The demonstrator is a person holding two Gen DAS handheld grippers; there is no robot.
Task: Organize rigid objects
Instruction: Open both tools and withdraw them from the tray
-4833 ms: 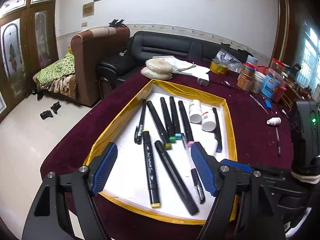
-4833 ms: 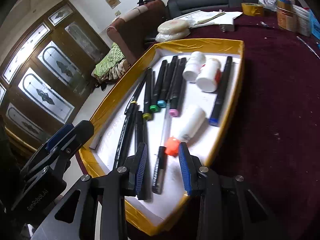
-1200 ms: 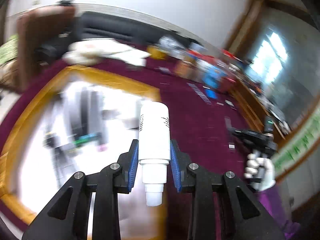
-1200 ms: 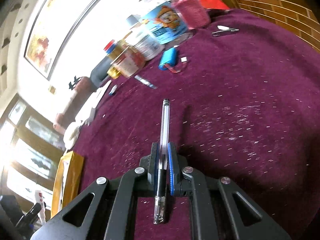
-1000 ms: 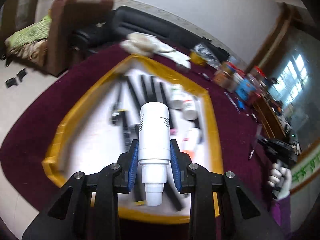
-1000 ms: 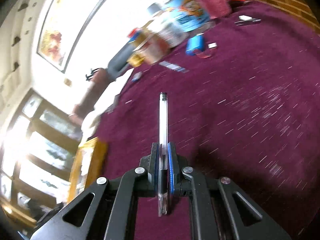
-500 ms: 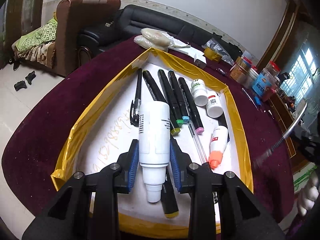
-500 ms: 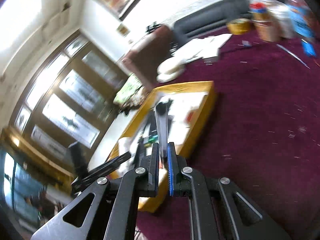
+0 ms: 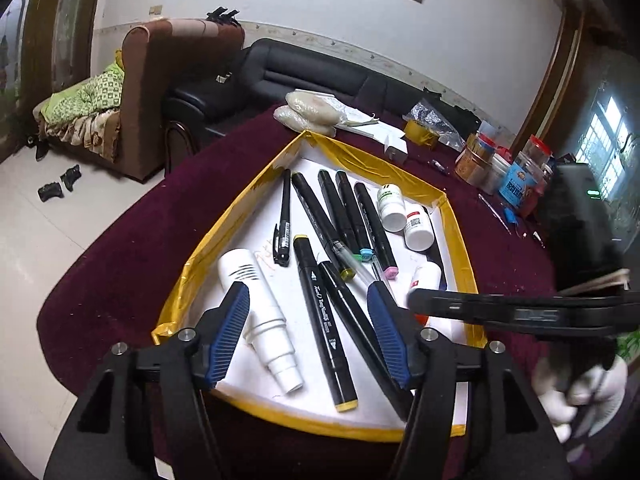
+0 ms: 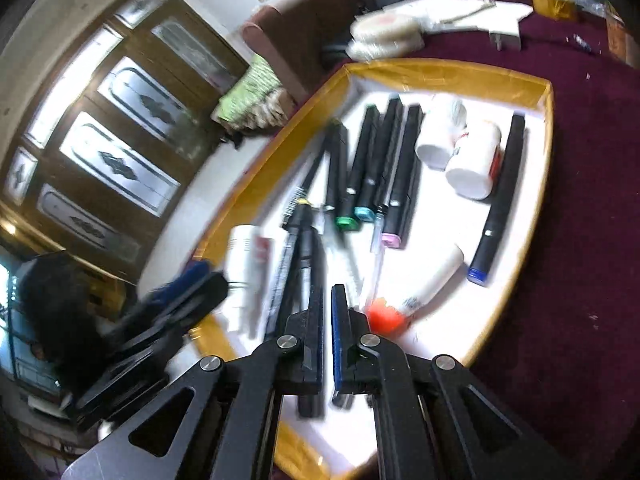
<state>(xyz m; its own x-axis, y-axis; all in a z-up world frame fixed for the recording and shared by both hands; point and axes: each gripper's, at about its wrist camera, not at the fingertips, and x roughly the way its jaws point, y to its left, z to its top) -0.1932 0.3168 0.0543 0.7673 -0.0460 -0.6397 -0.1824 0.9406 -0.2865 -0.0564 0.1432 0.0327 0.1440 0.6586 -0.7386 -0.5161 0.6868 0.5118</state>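
**White bottle lies in the tray between your opening left jaws**

Your left gripper (image 9: pixel 308 316) has its blue-padded jaws opening, and neither pad presses on anything. Between them, close to the left pad, lies the white plastic bottle with a stepped nozzle (image 9: pixel 260 308); it rests on its side on the tray floor, nozzle toward you, a small block of black print near its far end. Your right gripper (image 10: pixel 327 332) has its jaws drawn nearly together. In the blurred right wrist view you cannot tell whether the clear ballpoint pen (image 9: pixel 356 266), which lies across the markers, is still pinched.

The white-floored shallow tray with a yellow tape rim (image 9: pixel 236 216) sits on a dark maroon cloth-covered table (image 9: pixel 132 240). In it you have seven black markers (image 9: pixel 320 312), one slim black pen (image 9: pixel 284 216), two short white pill bottles (image 9: pixel 404 216) side by side at the far right, and one white orange-capped tube (image 10: pixel 424 284).

Beyond the tray lie wrapped pale discs (image 9: pixel 310 110), papers and a roll of yellow tape (image 9: pixel 420 132); jars and tubs (image 9: pixel 500 168) crowd the far right edge. Behind the table stand a black leather sofa (image 9: pixel 304 76), a brown armchair (image 9: pixel 160 92), a white wall and a pale tiled floor (image 9: pixel 32 240).
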